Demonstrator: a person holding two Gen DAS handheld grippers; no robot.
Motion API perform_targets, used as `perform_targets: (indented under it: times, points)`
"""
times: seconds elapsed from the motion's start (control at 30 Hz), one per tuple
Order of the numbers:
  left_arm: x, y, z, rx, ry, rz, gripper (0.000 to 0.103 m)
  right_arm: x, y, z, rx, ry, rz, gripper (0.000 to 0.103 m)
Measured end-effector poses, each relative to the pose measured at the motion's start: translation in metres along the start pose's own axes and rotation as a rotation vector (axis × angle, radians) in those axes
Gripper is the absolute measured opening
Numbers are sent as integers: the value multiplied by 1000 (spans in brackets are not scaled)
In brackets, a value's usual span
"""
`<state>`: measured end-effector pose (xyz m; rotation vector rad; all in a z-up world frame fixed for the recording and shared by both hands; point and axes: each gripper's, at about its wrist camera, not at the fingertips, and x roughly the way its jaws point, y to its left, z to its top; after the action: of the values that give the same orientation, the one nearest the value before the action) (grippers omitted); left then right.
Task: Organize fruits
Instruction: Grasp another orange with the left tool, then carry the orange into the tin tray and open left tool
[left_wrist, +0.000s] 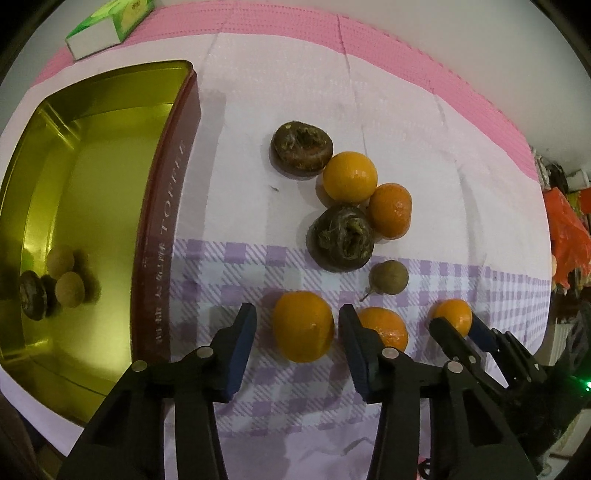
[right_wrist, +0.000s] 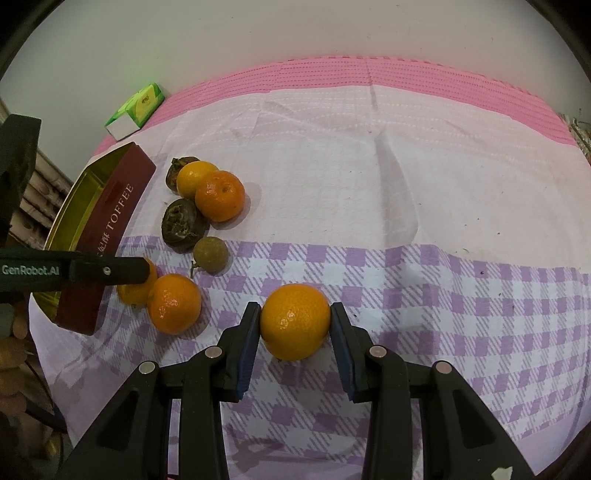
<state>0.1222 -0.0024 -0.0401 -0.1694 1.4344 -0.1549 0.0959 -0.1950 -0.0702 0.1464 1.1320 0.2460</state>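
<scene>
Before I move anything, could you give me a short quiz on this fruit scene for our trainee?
1. How many mandarins are outside the toffee tin?
2. True or false: the right gripper is closed on a mandarin.
3. What lies past the tin's far end? A) a green box B) a blue cup C) a knife

Key: 1) five; 2) true; 3) A

We see left gripper (left_wrist: 297, 325) astride an orange (left_wrist: 303, 325), pads not touching | tin (left_wrist: 162, 221) at left | right gripper (left_wrist: 456, 326) gripping another orange (left_wrist: 452, 312)
</scene>
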Motion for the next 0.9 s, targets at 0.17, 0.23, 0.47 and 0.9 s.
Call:
perform_targets:
  times: [0.17,0.23,0.47,0.9]
  points:
    - [4,-1,0,6,-2,-10,37,0,0,0,1,1,2,35]
    - [3,-1,0,9,-6,-8,37,0,1,0,0,1,1,35]
    - [-7,-1,-5,24,-31,-15,37,0,2,0,-1,0,-1,35]
    - [-62,19,-10,72,-171,43,37,1,3,-1,-5,0,-2,35]
